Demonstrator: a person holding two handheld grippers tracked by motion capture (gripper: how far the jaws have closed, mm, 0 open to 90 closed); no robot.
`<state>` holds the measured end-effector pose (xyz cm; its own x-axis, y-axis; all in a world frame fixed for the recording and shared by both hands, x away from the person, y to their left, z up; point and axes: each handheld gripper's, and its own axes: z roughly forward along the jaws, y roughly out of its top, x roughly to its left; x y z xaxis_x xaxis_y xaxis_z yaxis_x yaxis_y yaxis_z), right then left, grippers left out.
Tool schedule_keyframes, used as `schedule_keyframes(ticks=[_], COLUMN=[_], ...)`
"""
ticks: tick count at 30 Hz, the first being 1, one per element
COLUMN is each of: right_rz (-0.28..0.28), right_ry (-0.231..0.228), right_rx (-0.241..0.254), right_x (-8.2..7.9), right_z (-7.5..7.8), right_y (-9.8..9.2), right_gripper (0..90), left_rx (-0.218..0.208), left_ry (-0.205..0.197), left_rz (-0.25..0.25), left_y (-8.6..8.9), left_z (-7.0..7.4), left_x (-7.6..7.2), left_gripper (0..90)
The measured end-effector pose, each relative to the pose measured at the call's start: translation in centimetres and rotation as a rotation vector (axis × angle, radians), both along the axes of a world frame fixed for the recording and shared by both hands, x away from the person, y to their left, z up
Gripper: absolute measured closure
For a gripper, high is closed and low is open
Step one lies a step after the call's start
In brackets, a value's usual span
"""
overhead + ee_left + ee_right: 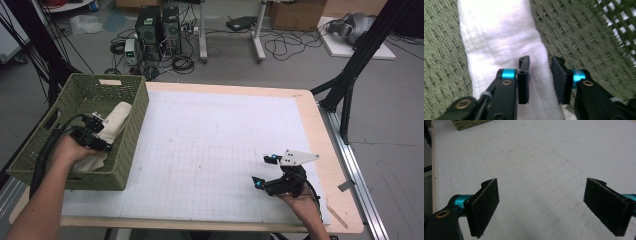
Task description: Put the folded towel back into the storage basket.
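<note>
One towel (499, 37) beneath (basket-bound) hand-held gripper (540, 80)

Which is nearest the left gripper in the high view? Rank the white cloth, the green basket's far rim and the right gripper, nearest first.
From the left gripper:
1. White cloth, right under it, inside the basket.
2. Green basket's far rim, just beyond.
3. Right gripper, far across the table, near its right edge.

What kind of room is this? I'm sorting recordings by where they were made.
Probably a lab or workshop set up for recording. A work table has a gridded white mat, black rig struts stand beside it, and computer towers sit among loose cables on the floor.
</note>
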<state>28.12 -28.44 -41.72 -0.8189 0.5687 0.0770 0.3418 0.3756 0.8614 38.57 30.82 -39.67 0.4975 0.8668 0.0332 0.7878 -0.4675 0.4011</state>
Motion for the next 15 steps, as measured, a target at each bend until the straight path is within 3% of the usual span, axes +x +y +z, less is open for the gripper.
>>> schedule_keyframes(ticks=[5,8,11,13,15], right_rz=[0.002,-0.001,-0.001,-0.001,-0.002], right_ry=[-0.006,-0.007,-0.007,-0.006,-0.003], right_rx=[0.0,0.004,0.003,0.005,0.008], right_x=[-0.07,0.0,0.0,-0.05,-0.06], right_z=[0.06,0.06,0.06,0.1,0.12], right_y=[-0.01,-0.11,-0.1,-0.1,-0.13], right_gripper=[12.4,12.4,12.4,12.4,12.4], left_rx=[-0.004,-0.031,-0.004,0.034,0.035], left_ry=[-0.026,-0.039,-0.038,-0.04,-0.042], left_rz=[0.022,0.029,0.036,0.045,0.04], left_y=[0.52,0.7,0.73,0.7,0.71], left_z=[0.8,1.15,1.06,0.97,1.11], left_x=[-0.09,-0.15,-0.14,-0.17,-0.28], left_gripper=[63.4,65.5,65.1,59.6,59.2])
